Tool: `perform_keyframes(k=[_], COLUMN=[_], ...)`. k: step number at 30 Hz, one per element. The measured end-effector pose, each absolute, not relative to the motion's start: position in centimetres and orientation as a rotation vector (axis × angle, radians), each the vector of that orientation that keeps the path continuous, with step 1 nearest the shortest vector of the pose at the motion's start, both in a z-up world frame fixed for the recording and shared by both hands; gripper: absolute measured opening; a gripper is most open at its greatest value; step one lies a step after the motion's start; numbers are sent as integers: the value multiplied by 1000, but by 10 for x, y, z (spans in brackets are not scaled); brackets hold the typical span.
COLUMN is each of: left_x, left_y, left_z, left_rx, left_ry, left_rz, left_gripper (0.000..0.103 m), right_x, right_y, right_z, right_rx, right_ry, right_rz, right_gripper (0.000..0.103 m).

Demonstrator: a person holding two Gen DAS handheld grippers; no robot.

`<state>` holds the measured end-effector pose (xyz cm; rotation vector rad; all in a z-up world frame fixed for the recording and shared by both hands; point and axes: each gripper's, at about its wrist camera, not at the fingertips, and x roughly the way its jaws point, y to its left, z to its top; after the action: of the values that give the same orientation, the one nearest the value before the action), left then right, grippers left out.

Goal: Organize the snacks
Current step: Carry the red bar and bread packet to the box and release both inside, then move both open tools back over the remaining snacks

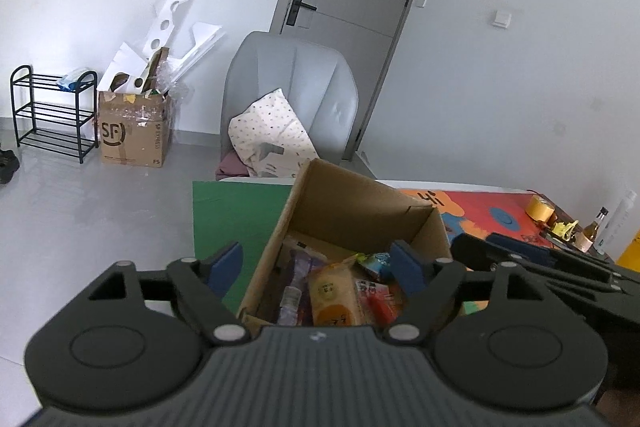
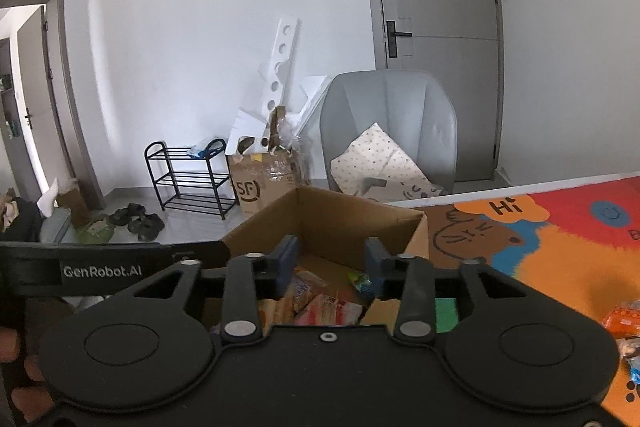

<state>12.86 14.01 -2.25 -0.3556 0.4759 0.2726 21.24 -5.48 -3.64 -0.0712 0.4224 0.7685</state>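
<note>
From the left wrist, the left claw (image 1: 316,263) hangs wide and empty over the box (image 1: 340,211) on the table (image 1: 472,215), snacks (image 1: 336,297) inside. From the right wrist, the right claw (image 2: 331,261) is half open, empty, above the box; loose packets (image 2: 624,323) lie at right. Packing seems unfinished; next, the right claw likely must reach them.

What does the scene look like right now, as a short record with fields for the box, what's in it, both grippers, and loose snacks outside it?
box: open cardboard box on the table's colorful mat, flaps up
contents: several snack packets piled inside
left hand-held gripper: open, empty, above the box
right hand-held gripper: open, empty, above the box
loose snacks: an orange packet on the mat, right of the box
background: gray chair with a pillow
</note>
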Motion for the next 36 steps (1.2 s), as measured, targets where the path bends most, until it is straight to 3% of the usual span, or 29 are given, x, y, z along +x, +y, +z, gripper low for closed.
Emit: perform_keyframes(k=[2, 4, 7, 15, 21, 36], left_x=[129, 129, 131, 139, 144, 162], left_y=[137, 132, 123, 96, 72, 9], left_z=[-23, -22, -21, -20, -22, -27], left_rx=[-348, -337, -320, -294, -271, -209], left_ry=[475, 475, 473, 483, 491, 537], left_rz=[276, 279, 277, 236, 205, 124], left_gripper=[85, 87, 91, 95, 98, 98], right_x=[212, 211, 210, 214, 214, 219], right_y=[-60, -66, -79, -118, -145, -223], right_z=[-37, -36, -37, -41, -44, -55], right_rx=[-72, -64, -60, -20, 8, 112], right_ry=[429, 426, 418, 448, 442, 454], right_rz=[744, 711, 662, 567, 499, 384], right_gripper=[55, 73, 83, 91, 103, 103])
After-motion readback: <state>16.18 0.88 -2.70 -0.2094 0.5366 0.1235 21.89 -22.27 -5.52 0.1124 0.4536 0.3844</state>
